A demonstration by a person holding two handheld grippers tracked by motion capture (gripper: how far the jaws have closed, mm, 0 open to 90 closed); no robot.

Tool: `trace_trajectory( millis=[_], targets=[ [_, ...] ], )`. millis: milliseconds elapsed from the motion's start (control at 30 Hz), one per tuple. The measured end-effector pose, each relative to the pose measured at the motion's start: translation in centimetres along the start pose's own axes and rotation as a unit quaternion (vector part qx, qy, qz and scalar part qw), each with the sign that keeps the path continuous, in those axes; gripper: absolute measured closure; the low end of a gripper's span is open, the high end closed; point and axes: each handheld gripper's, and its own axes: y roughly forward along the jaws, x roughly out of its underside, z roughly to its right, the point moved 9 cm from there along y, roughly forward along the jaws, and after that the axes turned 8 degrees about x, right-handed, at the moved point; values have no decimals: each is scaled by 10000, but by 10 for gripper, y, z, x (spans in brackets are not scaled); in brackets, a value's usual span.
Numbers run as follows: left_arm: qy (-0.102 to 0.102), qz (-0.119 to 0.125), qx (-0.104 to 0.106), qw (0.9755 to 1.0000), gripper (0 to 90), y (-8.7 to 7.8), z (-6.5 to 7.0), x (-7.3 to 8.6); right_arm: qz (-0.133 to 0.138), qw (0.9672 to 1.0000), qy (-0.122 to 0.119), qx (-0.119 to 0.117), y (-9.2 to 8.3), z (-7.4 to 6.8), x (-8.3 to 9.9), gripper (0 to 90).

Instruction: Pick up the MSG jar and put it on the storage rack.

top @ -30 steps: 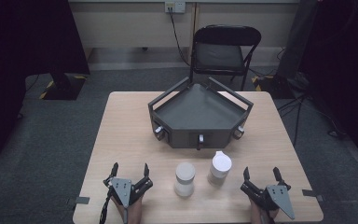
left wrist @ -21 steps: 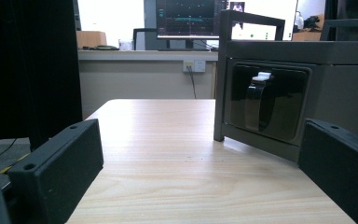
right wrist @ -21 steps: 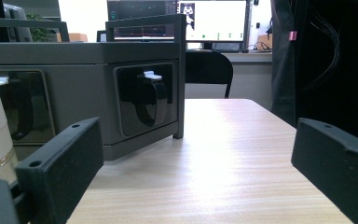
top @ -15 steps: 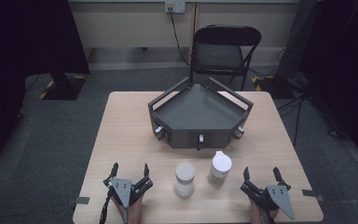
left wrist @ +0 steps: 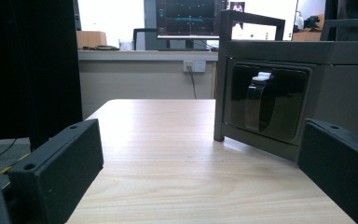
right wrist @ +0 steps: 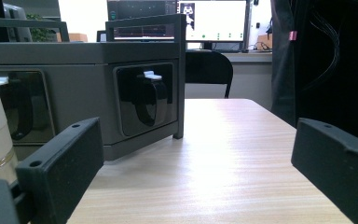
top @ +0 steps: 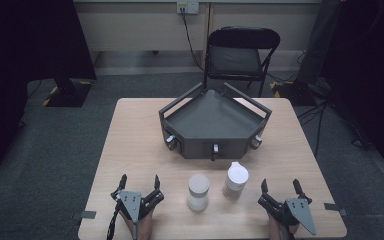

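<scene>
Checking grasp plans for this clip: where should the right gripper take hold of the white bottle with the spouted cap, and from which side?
Likely around the straight body of the bottle, below its wider cap, approaching level from the near right. It stands upright and apart from the jar at its left, so open jaws fit either side. The right gripper is open, empty and nearest.

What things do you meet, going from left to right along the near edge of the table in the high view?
Left gripper → frosted white jar → white bottle → right gripper.
</scene>
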Motion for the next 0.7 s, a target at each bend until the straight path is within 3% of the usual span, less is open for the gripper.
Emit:
trace_trajectory(
  millis=[567, 700],
  targets=[
    [4, -10, -24, 10000, 0, 1, 1, 0, 0, 10000, 0, 1, 0, 0, 0, 12],
    [110, -78, 59, 9999, 0, 0, 3, -2, -1, 10000, -1, 6, 0, 0, 0, 12]
  ],
)
